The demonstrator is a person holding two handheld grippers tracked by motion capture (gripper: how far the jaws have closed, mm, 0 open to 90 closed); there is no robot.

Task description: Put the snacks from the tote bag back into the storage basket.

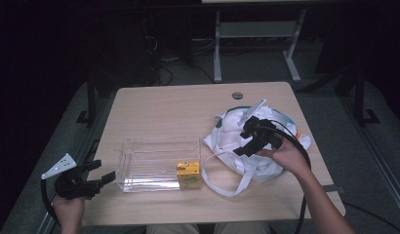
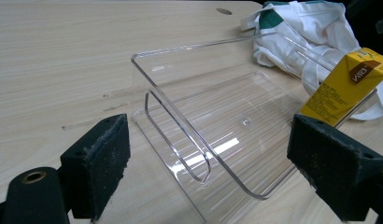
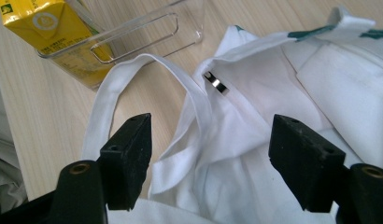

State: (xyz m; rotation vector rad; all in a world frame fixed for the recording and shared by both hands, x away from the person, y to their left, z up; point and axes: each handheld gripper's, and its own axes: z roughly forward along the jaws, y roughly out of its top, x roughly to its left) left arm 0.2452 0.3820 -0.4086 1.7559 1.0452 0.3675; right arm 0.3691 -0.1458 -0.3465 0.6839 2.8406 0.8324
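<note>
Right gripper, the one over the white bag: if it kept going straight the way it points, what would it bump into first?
Most likely the white cloth bag: the right gripper has open jaws aimed at its folds beside the strap. Depth is hard to judge.

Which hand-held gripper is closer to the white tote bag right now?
Right. The right hand-held gripper hovers directly over the white tote bag, jaws open. The left hand-held gripper sits across the table, beyond the clear tray.
</note>
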